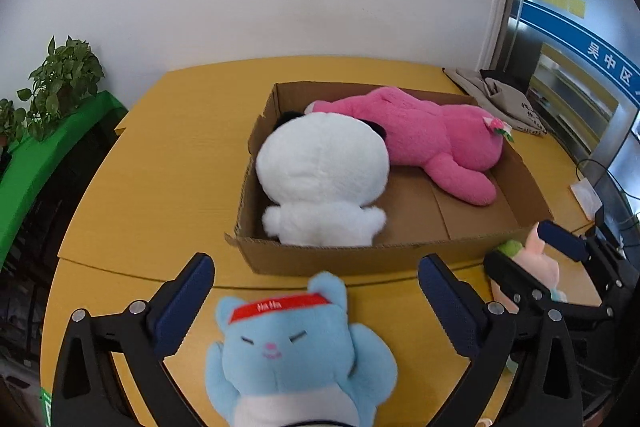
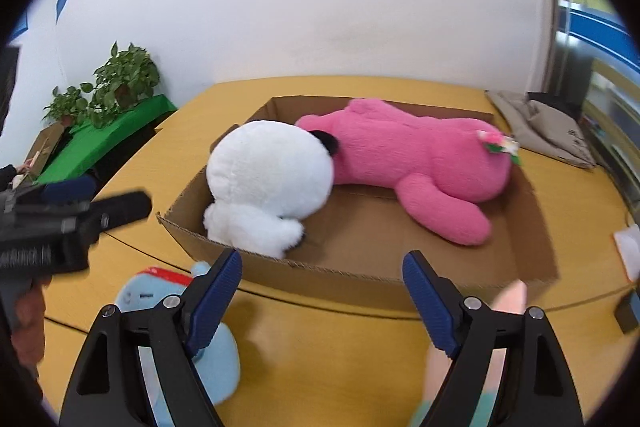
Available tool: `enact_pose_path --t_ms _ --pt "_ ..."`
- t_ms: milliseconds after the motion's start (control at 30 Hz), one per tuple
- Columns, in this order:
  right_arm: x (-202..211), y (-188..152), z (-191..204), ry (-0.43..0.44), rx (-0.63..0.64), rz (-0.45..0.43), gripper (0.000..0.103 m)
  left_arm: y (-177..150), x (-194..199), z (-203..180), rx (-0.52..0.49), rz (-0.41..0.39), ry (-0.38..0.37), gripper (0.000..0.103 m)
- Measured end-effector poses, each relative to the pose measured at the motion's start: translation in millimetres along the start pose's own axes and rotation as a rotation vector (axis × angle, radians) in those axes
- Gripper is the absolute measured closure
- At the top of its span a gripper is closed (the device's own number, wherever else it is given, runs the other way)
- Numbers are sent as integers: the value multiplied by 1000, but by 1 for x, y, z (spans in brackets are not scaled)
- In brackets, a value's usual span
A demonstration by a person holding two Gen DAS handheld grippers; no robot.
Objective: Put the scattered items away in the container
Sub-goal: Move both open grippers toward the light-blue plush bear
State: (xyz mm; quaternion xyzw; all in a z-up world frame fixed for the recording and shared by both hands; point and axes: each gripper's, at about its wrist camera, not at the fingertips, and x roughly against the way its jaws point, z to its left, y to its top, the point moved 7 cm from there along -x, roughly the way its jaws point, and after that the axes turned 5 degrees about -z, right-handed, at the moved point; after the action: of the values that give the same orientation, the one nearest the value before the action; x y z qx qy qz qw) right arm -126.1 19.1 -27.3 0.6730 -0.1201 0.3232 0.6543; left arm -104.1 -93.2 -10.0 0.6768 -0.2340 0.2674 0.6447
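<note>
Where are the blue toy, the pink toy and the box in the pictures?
blue toy (image 1: 280, 343), left wrist view, on its face under the red headband.
pink toy (image 2: 416, 155), right wrist view, on the middle of its body.
box (image 1: 360, 259), left wrist view, on its near outer wall.

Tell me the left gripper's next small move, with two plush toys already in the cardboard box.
Probably ease the left gripper down and close on the light blue plush toy with the red headband: it lies on the yellow table between the open jaws, outside the brown cardboard box.
</note>
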Motion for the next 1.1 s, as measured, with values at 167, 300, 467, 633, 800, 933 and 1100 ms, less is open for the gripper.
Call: enact_pose_path --t_ms 167,300,467,633,800,933,1100 --pt "11 -2 -48 -58 10 -13 20 -18 26 -35 -26 -18 1 0" --pt "36 -8 -61 -84 19 -34 20 -26 37 -51 1 -32 -13 0" --pt "45 -11 -76 -104 11 -38 20 -31 39 -63 22 -29 -41 0" --pt "40 -15 -84 -111 -1 -27 20 -32 41 -65 10 -31 -30 0" --pt "38 -15 -77 -105 19 -27 20 -37 38 -60 18 -18 -26 0" --pt "37 -16 -75 -106 16 -26 20 -40 37 -58 20 -12 -27 0" --pt "39 -20 -73 -108 21 -20 20 -45 35 -60 17 0 -33 0"
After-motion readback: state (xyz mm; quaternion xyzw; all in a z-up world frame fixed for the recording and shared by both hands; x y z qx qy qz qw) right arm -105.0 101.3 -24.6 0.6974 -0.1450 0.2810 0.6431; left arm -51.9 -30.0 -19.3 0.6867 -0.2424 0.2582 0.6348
